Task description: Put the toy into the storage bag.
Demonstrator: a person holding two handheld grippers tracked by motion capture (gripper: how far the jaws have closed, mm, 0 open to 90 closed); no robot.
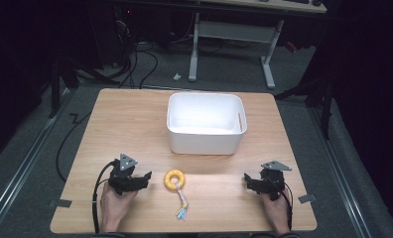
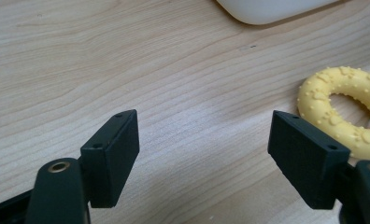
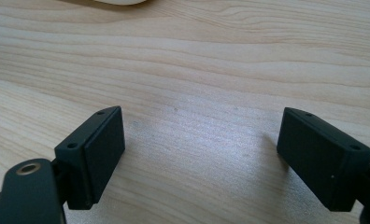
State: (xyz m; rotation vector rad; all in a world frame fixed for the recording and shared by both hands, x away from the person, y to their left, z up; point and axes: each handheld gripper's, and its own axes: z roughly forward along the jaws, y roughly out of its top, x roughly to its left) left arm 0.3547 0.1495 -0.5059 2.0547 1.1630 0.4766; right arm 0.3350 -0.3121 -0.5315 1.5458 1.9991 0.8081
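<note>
I am holding the left gripper [image 1: 144, 176] near the table's [image 1: 135, 119] front edge, jaws standing apart with nothing between them. The right gripper [image 1: 247, 179] is sitting toward the front right corner, jaws likewise apart and empty. Between them the yellow ring toy [image 1: 175, 179] is lying just beside my left gripper. Farther back, the white bin [image 1: 204, 143] is standing near the table's middle.
</note>
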